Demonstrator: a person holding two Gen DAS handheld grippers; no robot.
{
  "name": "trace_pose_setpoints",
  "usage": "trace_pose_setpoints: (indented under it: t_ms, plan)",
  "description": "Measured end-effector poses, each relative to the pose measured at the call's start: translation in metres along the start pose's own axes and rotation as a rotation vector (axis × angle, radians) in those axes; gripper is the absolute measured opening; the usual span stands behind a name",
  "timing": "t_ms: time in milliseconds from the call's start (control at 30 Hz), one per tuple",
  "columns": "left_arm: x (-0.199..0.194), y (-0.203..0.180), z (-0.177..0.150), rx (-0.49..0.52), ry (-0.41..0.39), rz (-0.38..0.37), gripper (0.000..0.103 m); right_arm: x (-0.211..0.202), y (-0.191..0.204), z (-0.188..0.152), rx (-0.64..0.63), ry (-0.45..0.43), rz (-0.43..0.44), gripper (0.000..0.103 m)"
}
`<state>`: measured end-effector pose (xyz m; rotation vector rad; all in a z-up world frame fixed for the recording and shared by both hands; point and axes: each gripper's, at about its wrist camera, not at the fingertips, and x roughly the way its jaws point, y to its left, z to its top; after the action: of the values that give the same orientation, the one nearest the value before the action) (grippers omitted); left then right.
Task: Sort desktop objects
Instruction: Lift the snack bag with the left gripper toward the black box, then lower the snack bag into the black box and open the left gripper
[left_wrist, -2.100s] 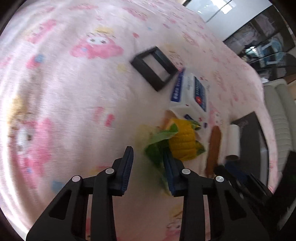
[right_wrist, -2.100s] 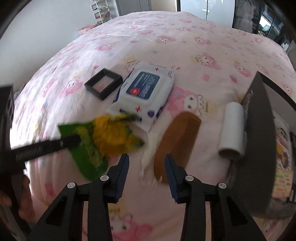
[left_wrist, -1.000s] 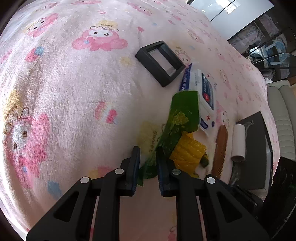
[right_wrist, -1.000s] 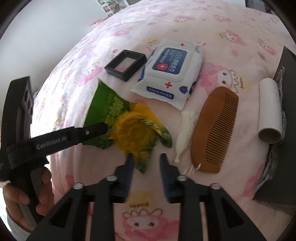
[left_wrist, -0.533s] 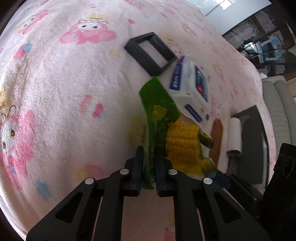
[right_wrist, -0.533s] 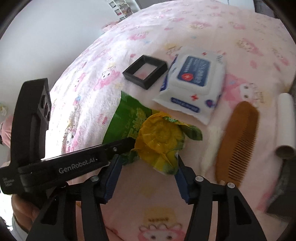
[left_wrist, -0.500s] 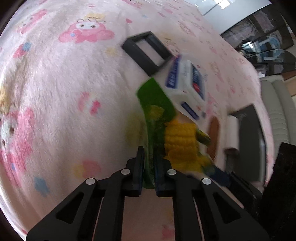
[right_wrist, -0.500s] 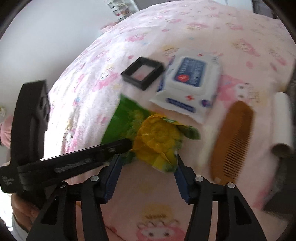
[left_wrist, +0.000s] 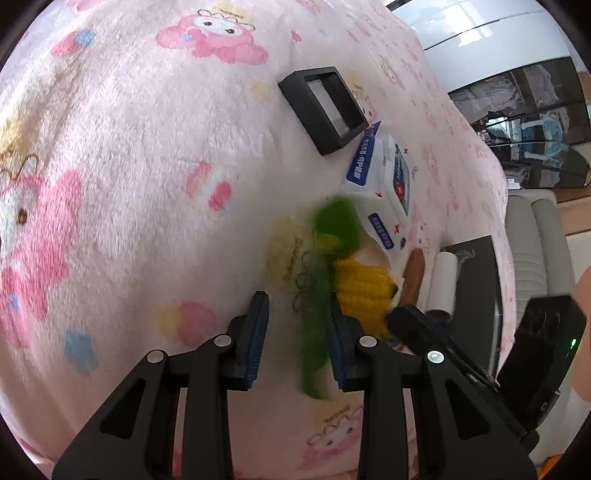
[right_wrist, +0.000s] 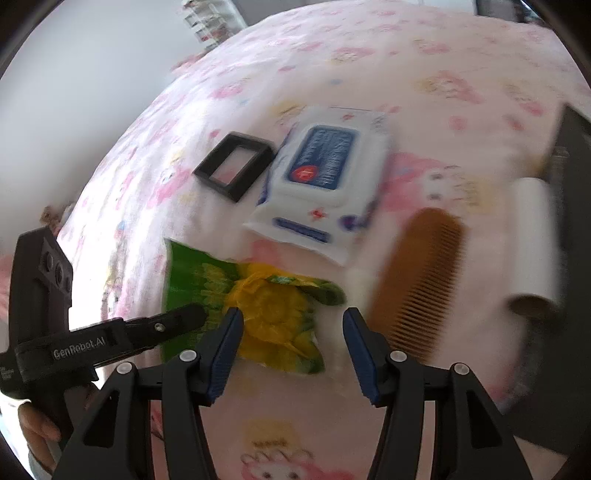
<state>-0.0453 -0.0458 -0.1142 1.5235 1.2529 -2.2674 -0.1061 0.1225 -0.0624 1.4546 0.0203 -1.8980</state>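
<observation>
The corn snack packet (right_wrist: 258, 306) lies on the pink blanket-covered tabletop (left_wrist: 129, 184), just in front of the wet wipes pack (right_wrist: 325, 184). The left tongs (left_wrist: 299, 339) have just been opening, green edge loose between them. The right tongs (right_wrist: 291, 343) stand wide astride the yellow end, not pressing. Light, crinkly, slippery film; grip the bulging middle rather than a flat edge.
</observation>
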Motion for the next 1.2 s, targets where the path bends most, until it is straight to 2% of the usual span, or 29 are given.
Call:
trace_pose_setpoints:
  t_ms: [100, 200, 300, 400, 467, 700, 800, 933, 1033, 1200]
  plan:
    - [0.001, 0.006, 0.002, 0.017, 0.022, 0.033, 0.010, 0.018, -0.001, 0.002, 0.039, 0.040, 0.108, 0.054]
    - [0.002, 0.003, -0.001, 0.034, 0.029, 0.022, 0.006, 0.022, 0.005, 0.000, 0.021, 0.045, 0.108, 0.045]
    - [-0.003, -0.002, -0.004, 0.068, 0.026, -0.006, 0.005, 0.015, 0.010, -0.004, 0.009, 0.016, 0.100, 0.045]
    - [-0.004, -0.010, -0.009, 0.103, 0.040, -0.112, 0.001, -0.011, 0.010, -0.009, -0.003, -0.025, 0.046, 0.045]
    - [-0.009, -0.020, -0.015, 0.156, 0.040, -0.154, 0.002, -0.030, 0.007, -0.009, -0.006, -0.052, 0.008, 0.044]
    - [-0.047, -0.053, -0.046, 0.337, -0.034, -0.196, 0.002, -0.099, 0.008, -0.020, -0.008, -0.154, 0.039, 0.038]
    - [-0.053, -0.070, -0.058, 0.362, -0.059, -0.193, 0.001, -0.113, 0.012, -0.028, -0.045, -0.179, 0.009, 0.038]
    - [-0.063, -0.108, -0.075, 0.435, -0.135, -0.144, 0.002, -0.132, 0.001, -0.036, -0.042, -0.216, 0.003, 0.038]
    - [-0.073, -0.142, -0.079, 0.501, -0.166, -0.140, 0.002, -0.158, -0.013, -0.036, -0.039, -0.258, -0.001, 0.038]
    - [-0.065, -0.217, -0.067, 0.590, -0.168, -0.161, 0.002, -0.208, -0.058, -0.022, 0.017, -0.366, -0.026, 0.038]
